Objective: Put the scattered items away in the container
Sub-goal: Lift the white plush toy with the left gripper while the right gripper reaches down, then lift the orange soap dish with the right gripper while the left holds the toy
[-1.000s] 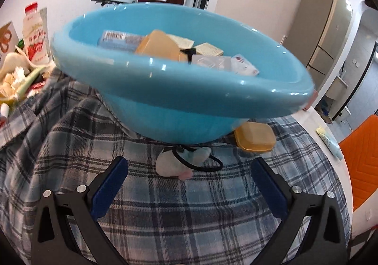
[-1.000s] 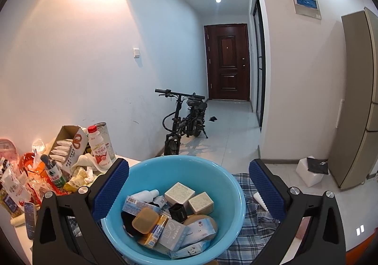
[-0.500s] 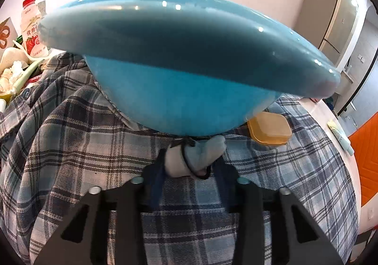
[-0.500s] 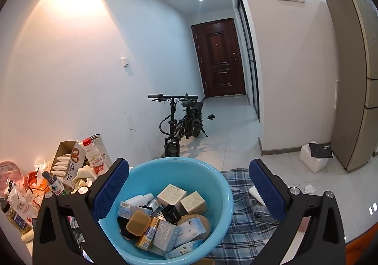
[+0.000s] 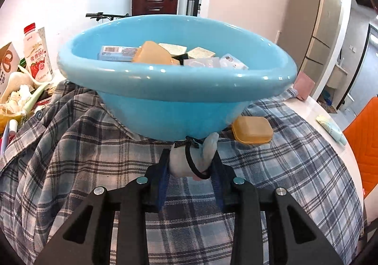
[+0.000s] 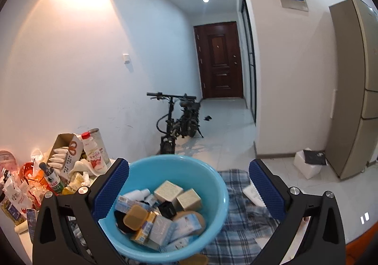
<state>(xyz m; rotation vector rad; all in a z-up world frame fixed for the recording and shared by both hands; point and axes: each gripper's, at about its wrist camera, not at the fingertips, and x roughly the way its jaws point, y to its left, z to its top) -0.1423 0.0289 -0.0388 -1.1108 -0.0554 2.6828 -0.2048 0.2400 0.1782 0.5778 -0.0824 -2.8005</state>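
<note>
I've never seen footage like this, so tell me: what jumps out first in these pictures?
A big blue basin fills the middle of the left wrist view, sitting on a plaid cloth and piled with small boxes and packets. Right in front of it, the left hand-held gripper is shut on a small white pouch with a black hair tie. An orange soap box lies beside the basin's base.

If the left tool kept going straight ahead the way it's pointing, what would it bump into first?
Most likely the outer wall of the blue basin, right ahead of it. The left tool is shut on a small white bundle whose tip looks almost against the basin, so the bundle would probably touch first. Depth is hard to judge.
</note>
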